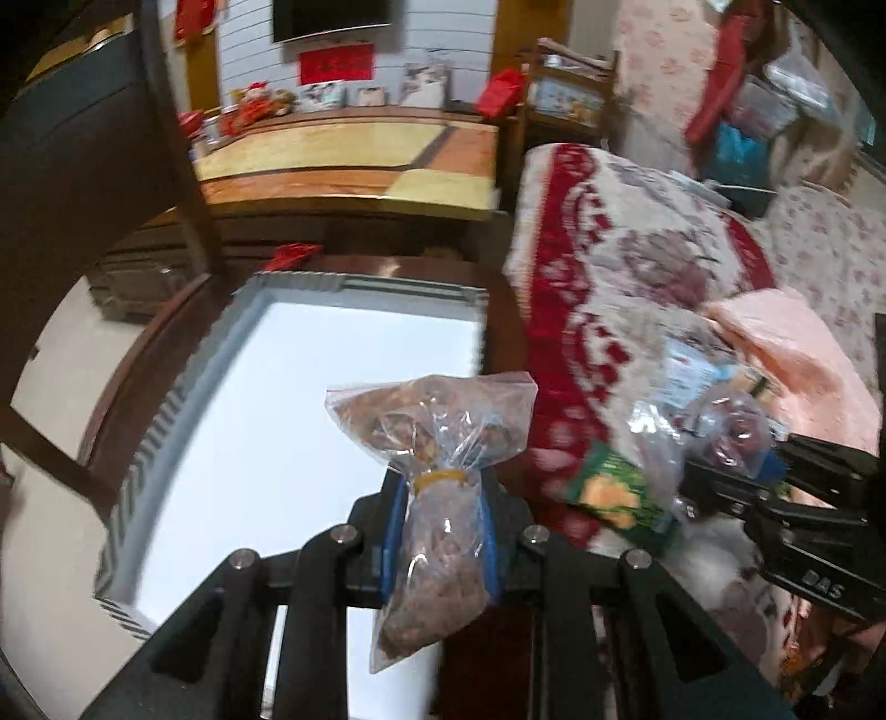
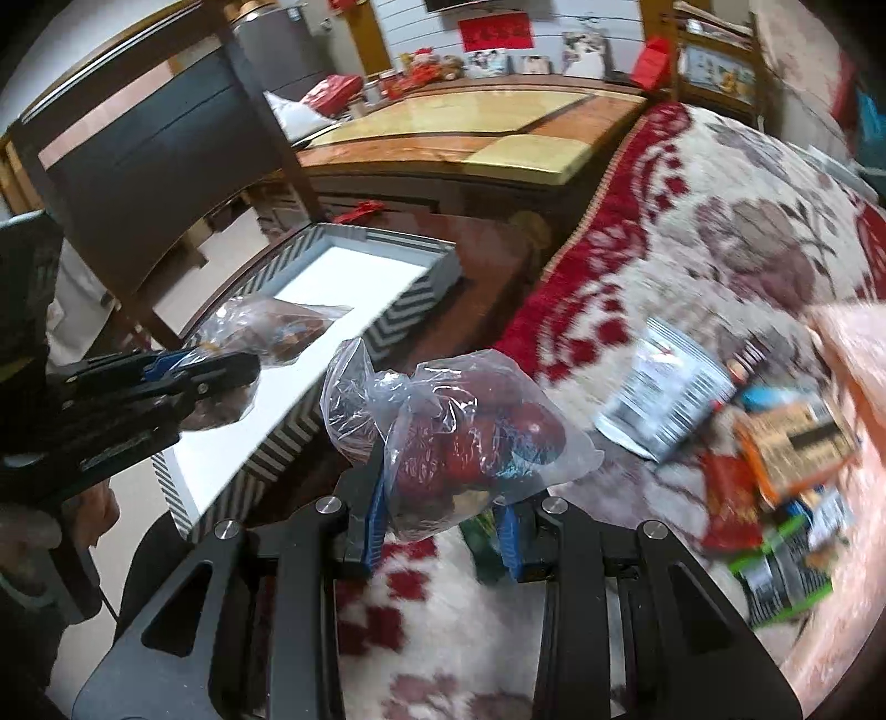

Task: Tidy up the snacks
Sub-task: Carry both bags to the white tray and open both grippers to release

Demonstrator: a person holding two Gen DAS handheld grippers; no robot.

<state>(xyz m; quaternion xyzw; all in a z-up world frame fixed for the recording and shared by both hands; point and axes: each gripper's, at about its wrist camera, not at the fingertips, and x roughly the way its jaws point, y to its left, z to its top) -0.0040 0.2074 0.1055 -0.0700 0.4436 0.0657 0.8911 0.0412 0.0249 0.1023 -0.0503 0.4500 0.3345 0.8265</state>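
Mid-carry toward the box (image 1: 310, 387), left gripper (image 1: 443, 531) clenched on a nut bag (image 1: 437, 498), right gripper (image 2: 437, 498) on a date bag (image 2: 476, 437); next, lowering both inside.

A dark wooden chair (image 2: 166, 138) is standing at the left, a glossy wooden cabinet (image 1: 354, 166) is running along the white-panelled wall (image 1: 443, 33), and a red-and-cream flowered blanket (image 2: 720, 232) is spreading rightward.
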